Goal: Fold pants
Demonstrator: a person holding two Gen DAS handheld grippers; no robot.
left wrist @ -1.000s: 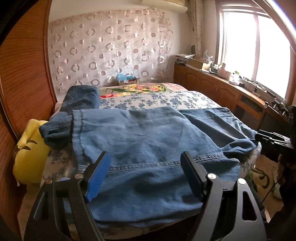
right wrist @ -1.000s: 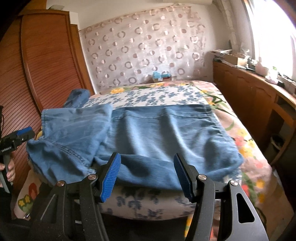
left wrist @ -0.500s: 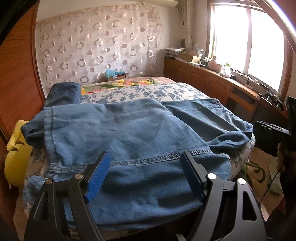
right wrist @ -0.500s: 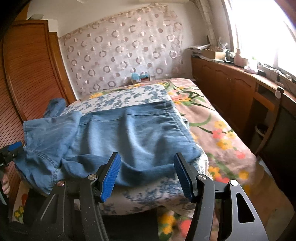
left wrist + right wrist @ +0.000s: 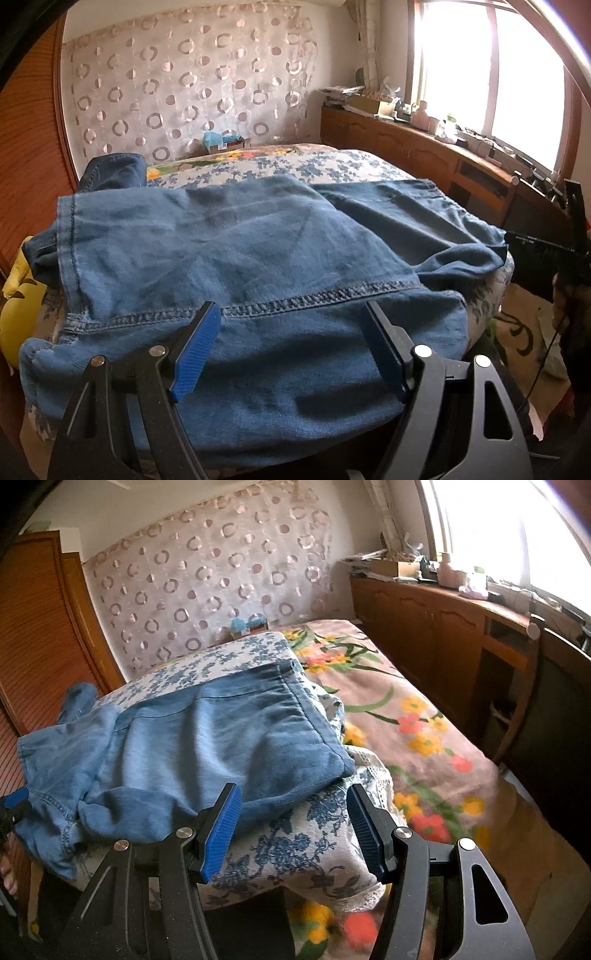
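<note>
Left wrist view: pants (image 5: 229,258) lie partly folded across the bed's (image 5: 332,162) near edge. Left gripper (image 5: 291,347) hovers over the stitched hem, fingers apart, empty. Right gripper (image 5: 293,823) likewise spread at the near right corner. Next, probably: pinch both edges, fold over.

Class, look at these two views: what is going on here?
A person holds two black grippers with blue pads over blue denim pants spread on a floral-covered bed. The left gripper hovers at the stitched seam, the right gripper at the near edge. Both jaws are open and empty; the pants are not yet neatly folded.
</note>
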